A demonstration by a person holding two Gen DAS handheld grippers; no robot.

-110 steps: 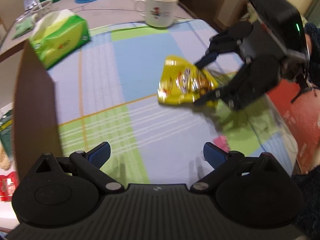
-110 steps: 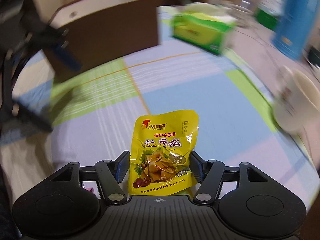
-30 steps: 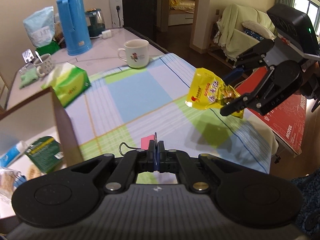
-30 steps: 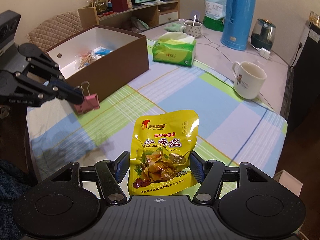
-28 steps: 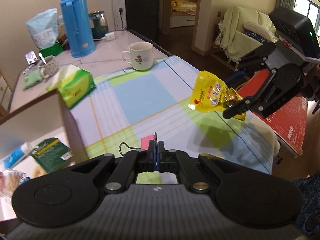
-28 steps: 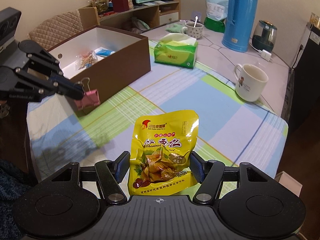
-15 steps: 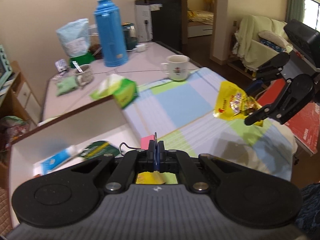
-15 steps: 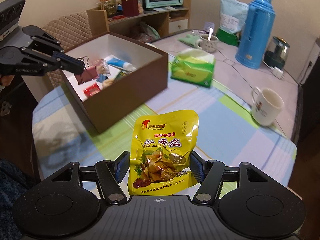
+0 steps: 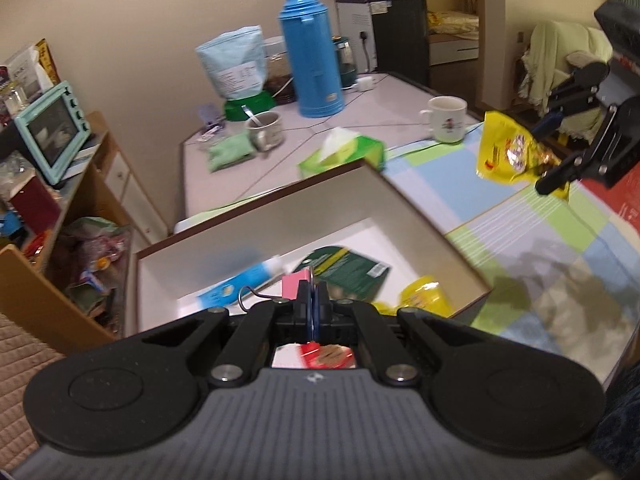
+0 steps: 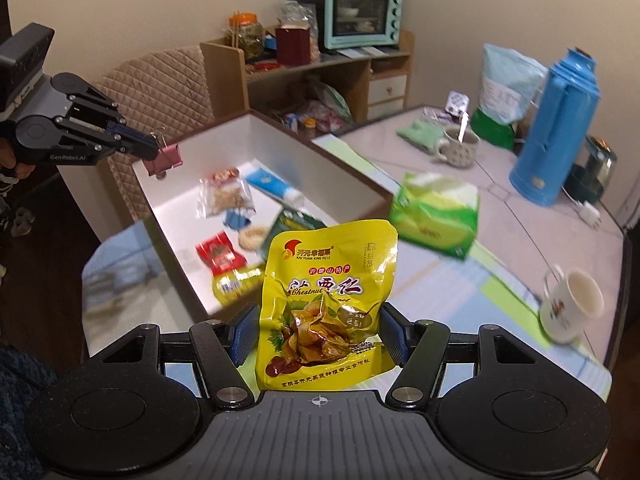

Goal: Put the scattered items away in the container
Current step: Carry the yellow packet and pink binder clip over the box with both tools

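- Fingers of the left gripper (image 9: 313,307) are pressed together on a pink binder clip (image 10: 163,159), which hangs over the near-left corner of the brown box (image 9: 416,204).
- Only a sliver of that clip shows past the left gripper's own fingers; its wire handle pokes out to the left.
- Right gripper (image 10: 320,330) pinches a yellow chestnut packet (image 10: 326,304) by its lower edges, held upright above the checked cloth (image 9: 560,240), just right of the box.
- Inside the box lie a blue tube (image 10: 272,187), a green packet (image 9: 346,270), a red sachet (image 10: 218,256) and another yellow pack (image 9: 424,300); all are motion-blurred, labels unreadable.
- Tissue box (image 10: 436,216) and white mug (image 10: 570,306) sit far right, smeared.
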